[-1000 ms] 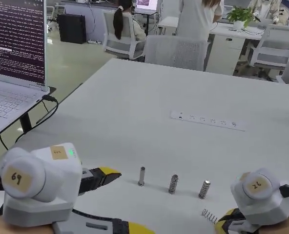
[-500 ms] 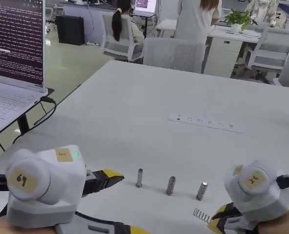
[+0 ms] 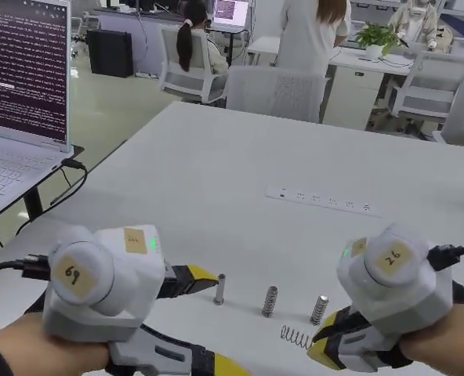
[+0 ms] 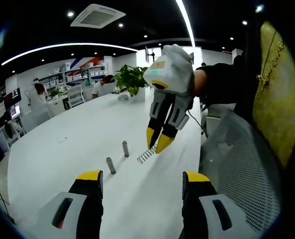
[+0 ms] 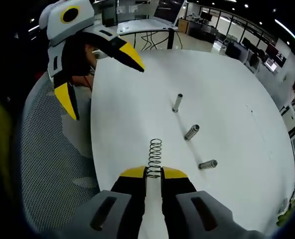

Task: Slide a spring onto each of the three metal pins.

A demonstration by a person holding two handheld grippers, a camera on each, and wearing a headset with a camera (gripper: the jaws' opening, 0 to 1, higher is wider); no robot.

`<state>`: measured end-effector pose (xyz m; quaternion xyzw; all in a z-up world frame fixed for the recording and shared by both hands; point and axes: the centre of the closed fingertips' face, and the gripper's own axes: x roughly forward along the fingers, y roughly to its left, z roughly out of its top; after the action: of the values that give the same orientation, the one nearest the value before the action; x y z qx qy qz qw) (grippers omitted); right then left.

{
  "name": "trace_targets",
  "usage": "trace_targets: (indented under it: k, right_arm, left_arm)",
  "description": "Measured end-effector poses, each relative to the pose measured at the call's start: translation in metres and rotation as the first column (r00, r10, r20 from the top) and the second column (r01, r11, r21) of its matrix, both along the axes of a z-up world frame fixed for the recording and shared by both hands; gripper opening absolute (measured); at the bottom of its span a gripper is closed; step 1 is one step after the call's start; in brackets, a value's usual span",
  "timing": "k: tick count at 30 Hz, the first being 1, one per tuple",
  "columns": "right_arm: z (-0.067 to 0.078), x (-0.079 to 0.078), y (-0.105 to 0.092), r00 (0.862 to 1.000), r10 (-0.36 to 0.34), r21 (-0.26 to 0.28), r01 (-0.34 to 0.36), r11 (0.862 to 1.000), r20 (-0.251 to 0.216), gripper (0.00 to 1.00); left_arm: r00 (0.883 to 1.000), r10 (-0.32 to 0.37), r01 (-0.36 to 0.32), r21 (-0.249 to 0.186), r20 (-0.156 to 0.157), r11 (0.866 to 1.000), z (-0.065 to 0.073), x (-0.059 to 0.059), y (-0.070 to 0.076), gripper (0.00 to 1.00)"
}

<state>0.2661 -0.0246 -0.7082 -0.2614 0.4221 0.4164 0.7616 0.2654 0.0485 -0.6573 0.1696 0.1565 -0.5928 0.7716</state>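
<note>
While the right claw (image 5: pixel 154 173) is pinching one end of the loose spring (image 5: pixel 155 152) between jaws that are pressing nearly together, the rest of the coil is sticking straight out ahead of the tips, along the claw's own line. The spring is lying low and slanted over the white surface (image 5: pixel 227 89). I cannot tell whether its free end is touching that surface. Three pins are standing in a row. The two pins nearer this claw, one (image 5: pixel 207 164) and its neighbour (image 5: pixel 191 132), are already wearing springs, so the bare pin (image 5: pixel 177 102) at the far end of the row is the one waiting. In the right gripper view that pin is sitting ahead of the spring's free end and a little to the right, well apart from it, with the two dressed pins lying off to the right of the path. The pin is standing upright while the spring is running close to flat, so by my judgement the coming move is turning on swinging the coil's long axis up to vertical over the pin top before lowering it. The left claw (image 4: pixel 142 178) is hanging with its jaws spread wide and gripping nothing. In the head view one of its yellow tips is hovering just beside the bare pin, nearer to it than the right claw is, and I judge it could be crowding the approach.
</note>
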Motion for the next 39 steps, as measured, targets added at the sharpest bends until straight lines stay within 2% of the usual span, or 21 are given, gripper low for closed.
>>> trace_targets:
  k: [7,12,17,22,29,34,39]
  right_arm:
    - [0.008,-0.004,0.011,0.999,0.043,-0.011,-0.043,0.999,-0.008,0.08]
    - [0.013,-0.007,0.019,0.998,0.065,-0.009,-0.065,0.998,-0.012,0.08]
    - [0.011,-0.013,0.023,0.995,0.093,-0.017,-0.094,0.995,-0.034,0.08]
    - [0.010,-0.018,0.028,0.992,0.116,-0.024,-0.117,0.993,-0.051,0.08]
    - [0.007,-0.023,0.033,0.987,0.135,-0.027,-0.138,0.990,-0.083,0.08]
    - [0.004,-0.028,0.034,0.984,0.147,-0.028,-0.151,0.988,-0.103,0.08]
    - [0.003,-0.030,0.036,0.982,0.152,-0.028,-0.156,0.987,-0.115,0.08]
  left_arm:
    - [0.996,-0.078,0.077,0.035,0.037,0.996,-0.006,-0.002,-0.012,0.50]
    - [0.993,-0.114,0.111,0.067,0.041,0.992,-0.015,-0.004,-0.017,0.46]
    - [0.987,-0.151,0.145,0.103,0.057,0.984,-0.023,-0.007,-0.021,0.42]
    - [0.980,-0.186,0.175,0.137,0.072,0.975,-0.030,-0.009,-0.024,0.38]
    - [0.962,-0.257,0.236,0.191,0.097,0.953,-0.041,-0.018,-0.030,0.29]
    - [0.951,-0.289,0.261,0.218,0.111,0.940,-0.048,-0.020,-0.031,0.20]
    - [0.946,-0.305,0.274,0.233,0.112,0.933,-0.052,-0.022,-0.032,0.14]
